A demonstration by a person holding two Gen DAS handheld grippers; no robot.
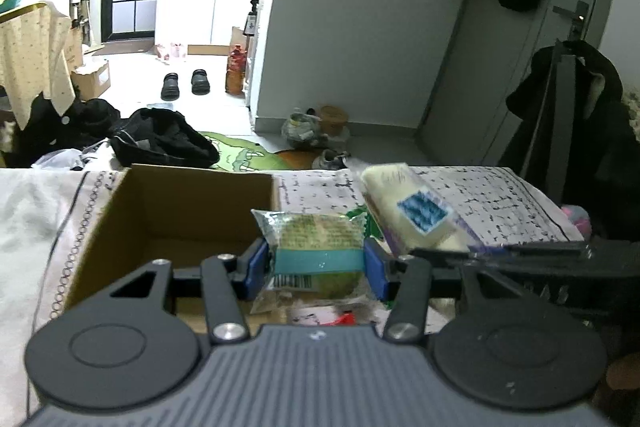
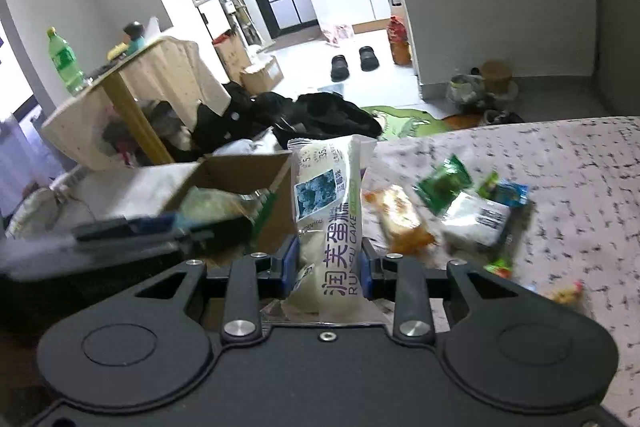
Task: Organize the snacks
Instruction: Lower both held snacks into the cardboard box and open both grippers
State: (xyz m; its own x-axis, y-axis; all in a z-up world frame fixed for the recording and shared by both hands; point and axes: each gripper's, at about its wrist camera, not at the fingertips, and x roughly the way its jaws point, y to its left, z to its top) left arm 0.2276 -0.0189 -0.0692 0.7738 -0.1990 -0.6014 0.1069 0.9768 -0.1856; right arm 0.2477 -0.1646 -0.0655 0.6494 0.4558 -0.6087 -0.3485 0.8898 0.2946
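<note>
L fingers [image 1: 316,269] clamp green snack [image 1: 314,247], R fingers [image 2: 330,267] clamp cake pack [image 2: 328,211]

The white cake packet [image 2: 326,227] held upright in the right wrist view bears large dark Chinese characters down its face, "润芙蛋糕", with "RUNFU CAKE" in Latin capitals beside them at 3 o'clock. Near its top, the digits "5" and "35" are legible; the smaller print is unreadable. The green snack pack [image 1: 316,251] carries a barcode at its 7 o'clock corner, digits illegible.
</note>
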